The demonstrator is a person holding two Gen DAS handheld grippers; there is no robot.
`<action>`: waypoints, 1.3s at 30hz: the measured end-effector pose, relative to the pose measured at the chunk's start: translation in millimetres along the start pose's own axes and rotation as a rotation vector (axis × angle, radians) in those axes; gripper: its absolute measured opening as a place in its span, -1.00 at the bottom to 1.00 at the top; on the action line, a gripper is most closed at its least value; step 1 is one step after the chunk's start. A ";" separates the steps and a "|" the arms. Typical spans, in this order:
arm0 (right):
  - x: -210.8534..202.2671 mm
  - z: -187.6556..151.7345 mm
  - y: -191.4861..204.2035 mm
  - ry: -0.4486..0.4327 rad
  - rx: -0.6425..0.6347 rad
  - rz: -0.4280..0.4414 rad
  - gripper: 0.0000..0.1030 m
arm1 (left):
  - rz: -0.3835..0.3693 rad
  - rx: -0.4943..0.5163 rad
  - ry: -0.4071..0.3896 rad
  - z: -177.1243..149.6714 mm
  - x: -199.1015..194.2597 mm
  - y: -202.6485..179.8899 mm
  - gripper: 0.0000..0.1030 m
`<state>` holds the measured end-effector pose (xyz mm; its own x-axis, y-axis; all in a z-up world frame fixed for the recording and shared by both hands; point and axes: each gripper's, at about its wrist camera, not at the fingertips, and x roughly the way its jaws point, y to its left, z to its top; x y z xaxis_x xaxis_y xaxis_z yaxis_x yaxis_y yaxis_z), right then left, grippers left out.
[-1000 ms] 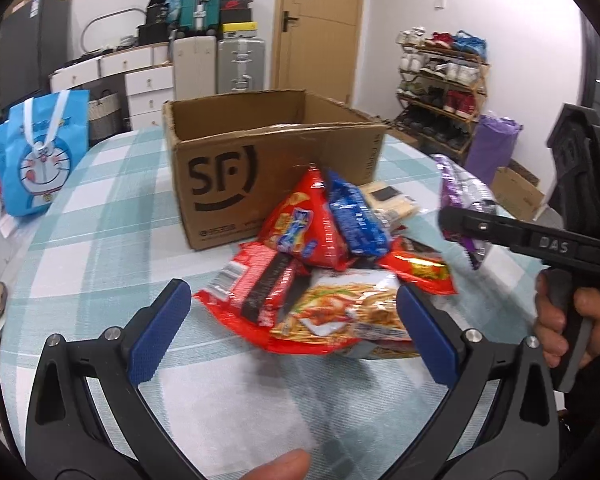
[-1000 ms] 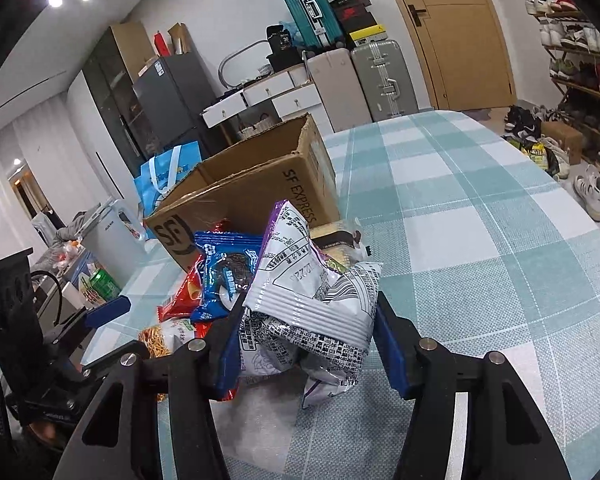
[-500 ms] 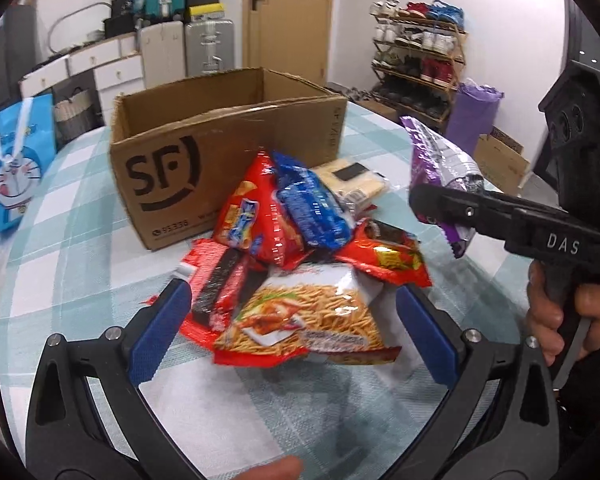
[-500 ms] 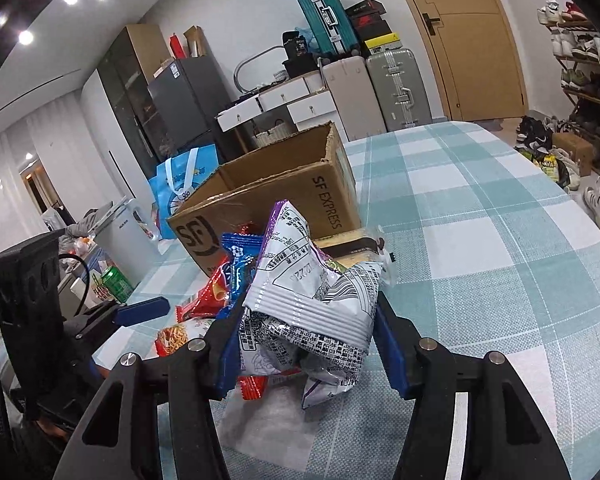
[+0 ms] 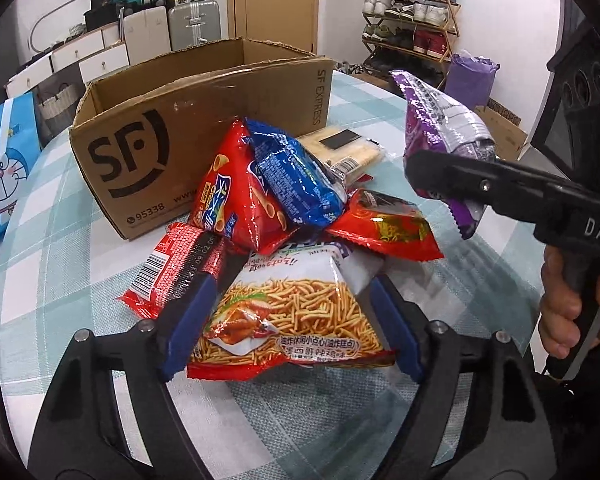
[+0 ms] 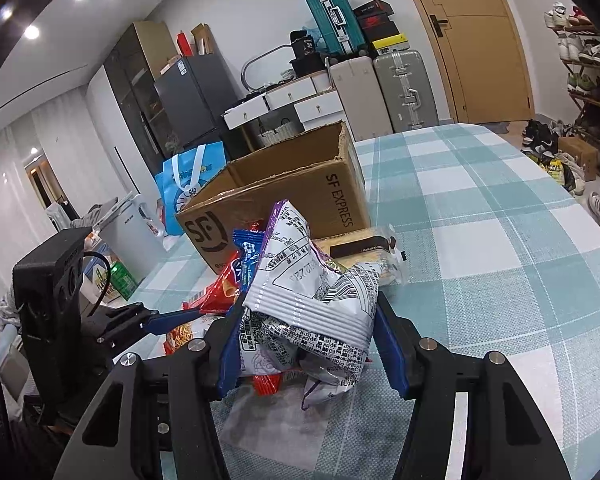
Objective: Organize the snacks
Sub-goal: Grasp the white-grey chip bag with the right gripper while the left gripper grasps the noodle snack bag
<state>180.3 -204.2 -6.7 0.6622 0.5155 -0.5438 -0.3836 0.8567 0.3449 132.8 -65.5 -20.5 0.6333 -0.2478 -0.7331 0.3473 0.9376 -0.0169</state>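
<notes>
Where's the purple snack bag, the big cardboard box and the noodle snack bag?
purple snack bag [image 5: 440, 120], left wrist view, on its shiny upper side.
cardboard box [image 5: 204, 120], left wrist view, on its front wall beside the printed logo.
noodle snack bag [image 5: 300, 312], left wrist view, on the picture on its front.

Cardboard box [image 5: 204, 120] on table [image 5: 56, 264], 11 o'clock of snack pile [image 5: 284, 216]. Noodle-snack bag [image 5: 292, 316] at pile's 6 o'clock, between left gripper [image 5: 288, 328] pads. Cracker pack [image 5: 344, 148] at 1 o'clock. Purple bag [image 5: 440, 136] in right gripper [image 6: 308, 344], 3 o'clock, above table.
</notes>
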 end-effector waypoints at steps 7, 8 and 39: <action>1.1 -0.3 1.7 -0.001 -0.008 0.004 0.12 | -0.005 0.034 -0.025 -4.7 -7.0 -12.9 0.00; 0.7 -0.5 1.7 -0.003 -0.008 0.005 0.12 | -0.009 0.038 -0.030 -5.4 -9.5 -13.9 -0.06; -1.0 -4.9 9.2 -0.003 -0.025 0.028 0.12 | -0.009 0.044 0.049 -28.8 -18.2 -8.3 0.26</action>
<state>172.9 -196.7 -6.8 0.6527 0.5393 -0.5321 -0.4182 0.8421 0.3405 98.5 -61.8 -26.6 0.5960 -0.2427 -0.7654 0.3836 0.9235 0.0059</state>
